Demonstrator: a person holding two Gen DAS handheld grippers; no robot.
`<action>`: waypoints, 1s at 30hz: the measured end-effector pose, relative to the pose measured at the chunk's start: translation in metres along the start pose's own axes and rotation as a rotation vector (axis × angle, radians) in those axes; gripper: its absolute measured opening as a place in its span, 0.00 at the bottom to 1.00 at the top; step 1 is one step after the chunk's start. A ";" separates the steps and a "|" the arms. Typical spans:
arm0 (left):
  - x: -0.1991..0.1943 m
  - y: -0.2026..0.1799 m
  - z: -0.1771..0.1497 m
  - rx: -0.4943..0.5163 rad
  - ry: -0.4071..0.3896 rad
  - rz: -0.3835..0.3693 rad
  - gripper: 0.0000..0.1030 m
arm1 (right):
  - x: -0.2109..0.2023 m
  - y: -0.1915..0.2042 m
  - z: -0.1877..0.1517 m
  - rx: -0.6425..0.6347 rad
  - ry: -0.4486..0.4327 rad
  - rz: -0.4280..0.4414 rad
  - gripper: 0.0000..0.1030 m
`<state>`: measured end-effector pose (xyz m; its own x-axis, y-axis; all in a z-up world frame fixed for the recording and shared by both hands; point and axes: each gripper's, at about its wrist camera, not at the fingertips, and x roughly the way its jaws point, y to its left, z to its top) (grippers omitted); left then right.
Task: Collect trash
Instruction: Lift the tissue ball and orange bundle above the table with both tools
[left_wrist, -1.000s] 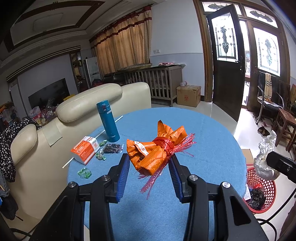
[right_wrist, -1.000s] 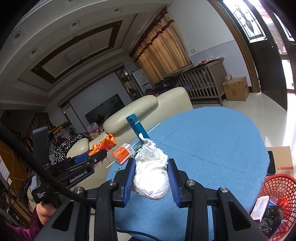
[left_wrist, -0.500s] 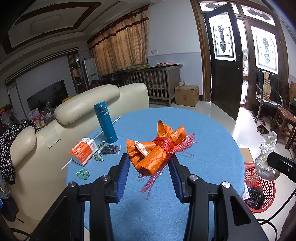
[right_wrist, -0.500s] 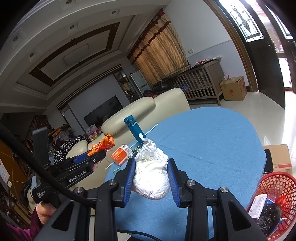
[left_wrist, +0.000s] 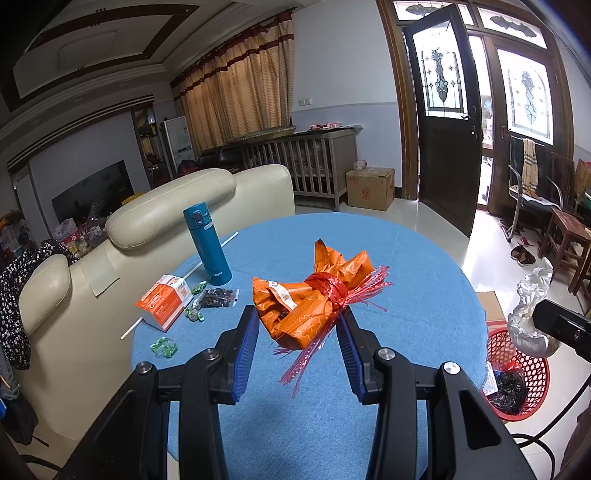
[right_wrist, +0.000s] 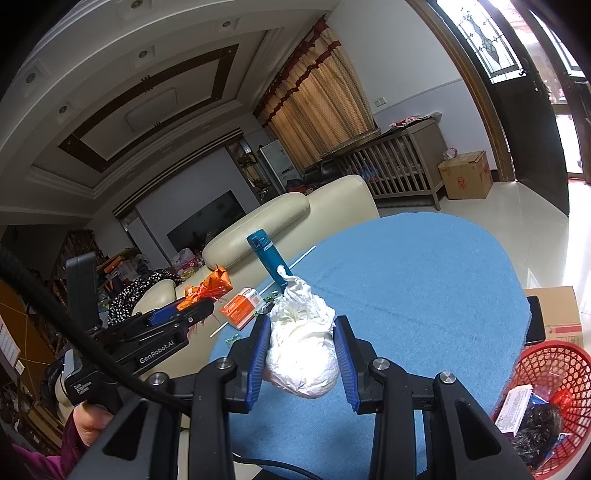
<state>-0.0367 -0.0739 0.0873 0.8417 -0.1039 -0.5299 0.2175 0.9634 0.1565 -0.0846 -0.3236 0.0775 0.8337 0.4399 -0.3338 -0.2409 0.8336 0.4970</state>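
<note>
Your left gripper (left_wrist: 297, 326) is clamped on the orange wrapper bundle (left_wrist: 306, 301): both blue fingers (left_wrist: 245, 349) press its sides, and it sits lifted above the table (left_wrist: 406, 280). The bundle is tied at the waist with red ribbon, and red strands hang down between the fingers.

Your right gripper (right_wrist: 301, 352) is gripping the white plastic bag (right_wrist: 301, 352), knotted at the top, pads tight on both flanks. It is also held up off the table. From the left wrist view the same bag (left_wrist: 528, 314) shows at the right edge, above the red basket (left_wrist: 535, 373).

The red basket (right_wrist: 546, 354) stands on the floor just beside the table's right edge, next to a cardboard box (right_wrist: 557, 314). It already holds a small white carton and dark plastic wrappers.

On the table, far-left side: a teal flask (left_wrist: 207, 243) upright, an orange-and-white carton (left_wrist: 162, 301) lying flat, a small clear packet of dark bits (left_wrist: 216, 297) just beside the carton, loose green candies (left_wrist: 164, 345) near the edge, and a long white straw (left_wrist: 184, 277) running under or behind the carton, can't tell which.

A cream sofa (left_wrist: 147, 229) sits directly behind the table. In the right wrist view your hand (right_wrist: 90, 421) shows at lower left on the left gripper's handle.
</note>
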 end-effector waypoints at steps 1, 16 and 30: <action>0.001 0.000 0.000 0.002 0.002 -0.001 0.43 | 0.000 0.000 0.000 0.000 -0.001 -0.001 0.36; 0.004 -0.004 0.001 0.020 0.009 -0.015 0.43 | -0.006 -0.004 -0.001 0.020 -0.006 -0.014 0.36; 0.009 -0.009 0.003 0.039 0.021 -0.035 0.43 | -0.019 -0.010 -0.004 0.043 -0.018 -0.029 0.36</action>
<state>-0.0297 -0.0842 0.0833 0.8226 -0.1315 -0.5533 0.2657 0.9490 0.1696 -0.1001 -0.3390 0.0753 0.8490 0.4093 -0.3342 -0.1953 0.8307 0.5213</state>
